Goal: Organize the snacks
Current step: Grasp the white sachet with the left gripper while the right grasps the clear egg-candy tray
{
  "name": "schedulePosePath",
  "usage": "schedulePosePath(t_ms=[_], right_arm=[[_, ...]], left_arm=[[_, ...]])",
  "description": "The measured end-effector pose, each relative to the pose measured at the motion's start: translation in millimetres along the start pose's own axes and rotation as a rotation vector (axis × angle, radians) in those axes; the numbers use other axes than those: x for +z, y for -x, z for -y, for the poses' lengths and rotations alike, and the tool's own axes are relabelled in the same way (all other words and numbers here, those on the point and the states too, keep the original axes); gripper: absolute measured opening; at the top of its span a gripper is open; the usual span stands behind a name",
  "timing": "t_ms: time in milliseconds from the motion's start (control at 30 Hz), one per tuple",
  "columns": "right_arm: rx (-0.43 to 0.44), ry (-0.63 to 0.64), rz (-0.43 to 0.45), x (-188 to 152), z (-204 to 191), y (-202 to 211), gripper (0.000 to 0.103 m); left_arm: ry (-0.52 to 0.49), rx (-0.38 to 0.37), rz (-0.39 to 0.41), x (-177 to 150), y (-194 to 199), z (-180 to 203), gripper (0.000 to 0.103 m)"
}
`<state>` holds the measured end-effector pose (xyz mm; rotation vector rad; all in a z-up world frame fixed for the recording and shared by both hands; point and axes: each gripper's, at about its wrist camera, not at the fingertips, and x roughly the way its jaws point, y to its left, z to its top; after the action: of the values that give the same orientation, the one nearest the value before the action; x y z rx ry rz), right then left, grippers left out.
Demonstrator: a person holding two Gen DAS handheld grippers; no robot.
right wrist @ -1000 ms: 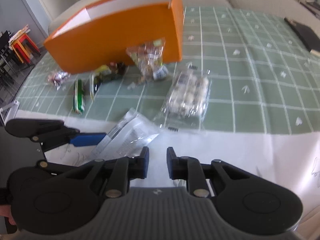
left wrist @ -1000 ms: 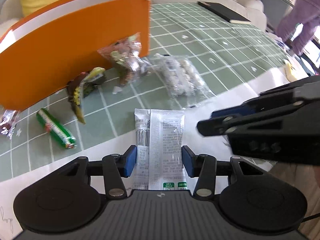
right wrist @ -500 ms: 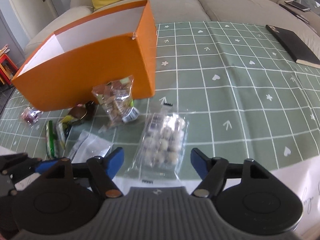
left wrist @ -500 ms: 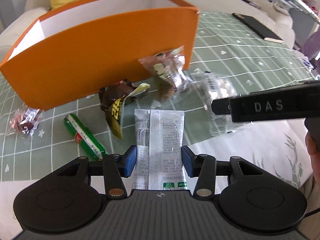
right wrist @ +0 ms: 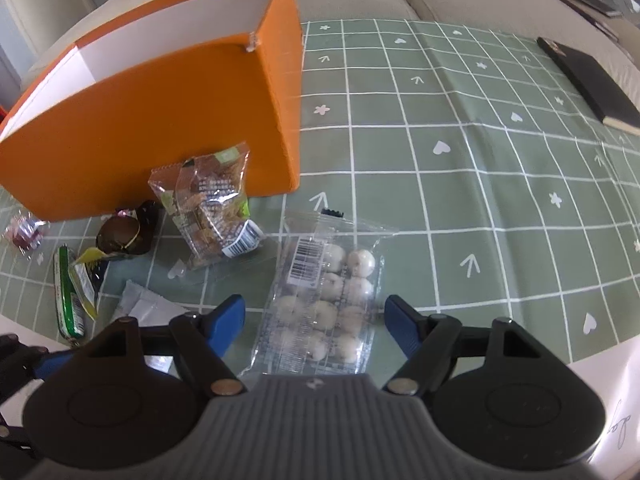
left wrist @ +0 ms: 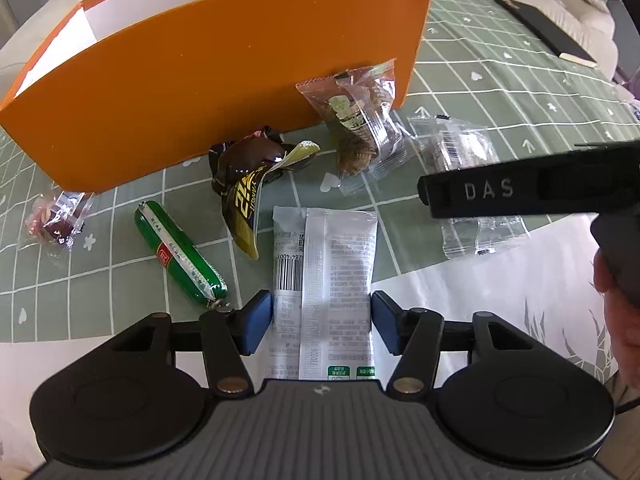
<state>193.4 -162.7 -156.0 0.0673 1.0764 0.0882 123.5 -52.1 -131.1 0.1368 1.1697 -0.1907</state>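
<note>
A white snack packet [left wrist: 324, 280], printed side up with barcode and small text, lies lengthwise between the blue pads of the left gripper [left wrist: 322, 322], which clasps its sides; its far end points toward the orange box [left wrist: 224, 92]. Just right, a clear pack of round white sweets [right wrist: 320, 300] lies on the green checked tablecloth [right wrist: 460, 184], long axis running away from the camera, between the wide-open fingers of the right gripper [right wrist: 316, 326], untouched. The right gripper angles low over it.
</note>
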Motion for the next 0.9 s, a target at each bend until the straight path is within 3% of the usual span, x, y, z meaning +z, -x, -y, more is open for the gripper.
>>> schedulePosePath(t_ms=[200, 300, 400, 900], right_arm=[[-0.027, 0.033, 0.014, -3, -4, 4, 0.059], [-0.017, 0.033, 0.019, -4, -3, 6, 0.058], [-0.004, 0.027, 0.019, -6, -1, 8, 0.056], [0.071, 0.028, 0.051, -25, 2, 53, 0.053]], left_arm=[[-0.015, -0.005, -0.016, 2, -1, 2, 0.068], [-0.016, -0.014, 0.013, -2, 0, 1, 0.058], [-0.021, -0.012, 0.026, -5, 3, -1, 0.056], [0.080, -0.090, 0.109, -23, 49, -18, 0.054]])
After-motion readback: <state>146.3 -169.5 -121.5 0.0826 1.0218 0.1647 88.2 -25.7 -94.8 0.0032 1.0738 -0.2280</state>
